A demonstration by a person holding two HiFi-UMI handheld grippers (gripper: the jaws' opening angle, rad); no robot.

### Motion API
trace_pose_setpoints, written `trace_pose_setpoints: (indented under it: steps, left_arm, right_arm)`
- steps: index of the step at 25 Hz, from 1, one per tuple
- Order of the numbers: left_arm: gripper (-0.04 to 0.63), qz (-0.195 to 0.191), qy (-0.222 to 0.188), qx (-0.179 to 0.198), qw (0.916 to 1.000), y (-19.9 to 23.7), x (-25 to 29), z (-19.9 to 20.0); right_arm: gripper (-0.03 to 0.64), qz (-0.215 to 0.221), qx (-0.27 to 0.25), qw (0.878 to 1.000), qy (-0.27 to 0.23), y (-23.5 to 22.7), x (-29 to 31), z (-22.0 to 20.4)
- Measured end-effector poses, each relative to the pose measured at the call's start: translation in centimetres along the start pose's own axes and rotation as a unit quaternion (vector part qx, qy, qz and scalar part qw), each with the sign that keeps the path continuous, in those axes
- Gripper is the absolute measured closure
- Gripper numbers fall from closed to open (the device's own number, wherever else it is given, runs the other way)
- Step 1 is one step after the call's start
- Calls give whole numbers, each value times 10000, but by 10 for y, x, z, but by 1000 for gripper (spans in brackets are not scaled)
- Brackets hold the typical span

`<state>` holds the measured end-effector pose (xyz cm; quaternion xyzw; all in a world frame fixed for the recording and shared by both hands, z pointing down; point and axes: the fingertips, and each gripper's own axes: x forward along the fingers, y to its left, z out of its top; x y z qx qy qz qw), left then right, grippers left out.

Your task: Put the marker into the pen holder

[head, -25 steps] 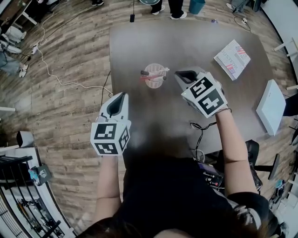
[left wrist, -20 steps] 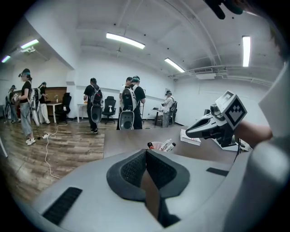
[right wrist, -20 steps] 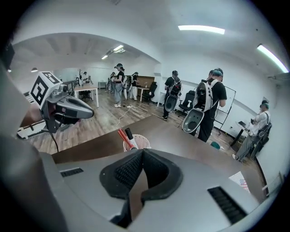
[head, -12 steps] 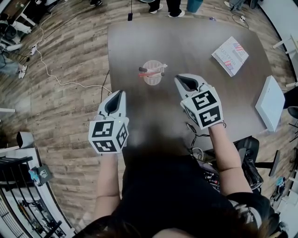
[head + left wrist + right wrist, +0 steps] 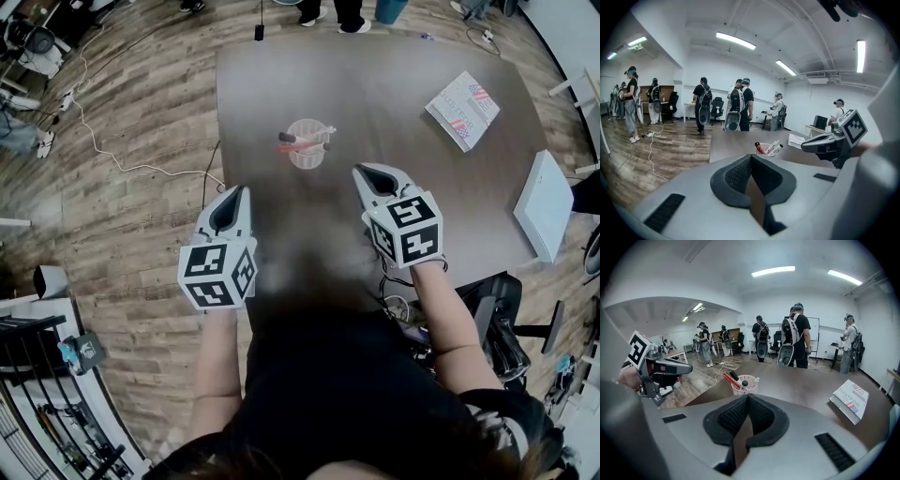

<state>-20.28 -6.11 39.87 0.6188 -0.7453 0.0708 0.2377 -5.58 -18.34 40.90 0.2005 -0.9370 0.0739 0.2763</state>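
Note:
A pale pink mesh pen holder (image 5: 307, 150) stands on the dark brown table (image 5: 394, 103), with a red marker and white markers (image 5: 302, 142) leaning in it. It shows too in the left gripper view as the pen holder (image 5: 764, 149) and in the right gripper view as the pen holder (image 5: 743, 386). My left gripper (image 5: 234, 199) hovers at the table's left edge, shut and empty. My right gripper (image 5: 370, 174) is shut with nothing in it, a little to the right of and nearer me than the holder. Both point toward the holder.
A booklet (image 5: 463, 111) lies at the table's far right. A white flat box (image 5: 545, 207) sits at the right edge. A black cable (image 5: 398, 255) trails off the near edge. Several people (image 5: 791, 341) stand beyond the table on the wood floor.
My right gripper has drawn back from the pen holder toward me and rolled. The left gripper has stayed where it was. The markers rest in the holder as before.

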Motion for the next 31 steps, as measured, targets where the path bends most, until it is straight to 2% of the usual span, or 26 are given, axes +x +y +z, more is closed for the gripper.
trace_pose_setpoints:
  steps: [13,31]
  left_arm:
    - [568,67,81,-26,9999,0,-2,-10]
    - [568,112,79,-161,9998,6,-15,-13]
  right_arm:
    - [598,91,233,9997,57,2,0,-12]
    - [598,239,145,9996,56,12,5,-3]
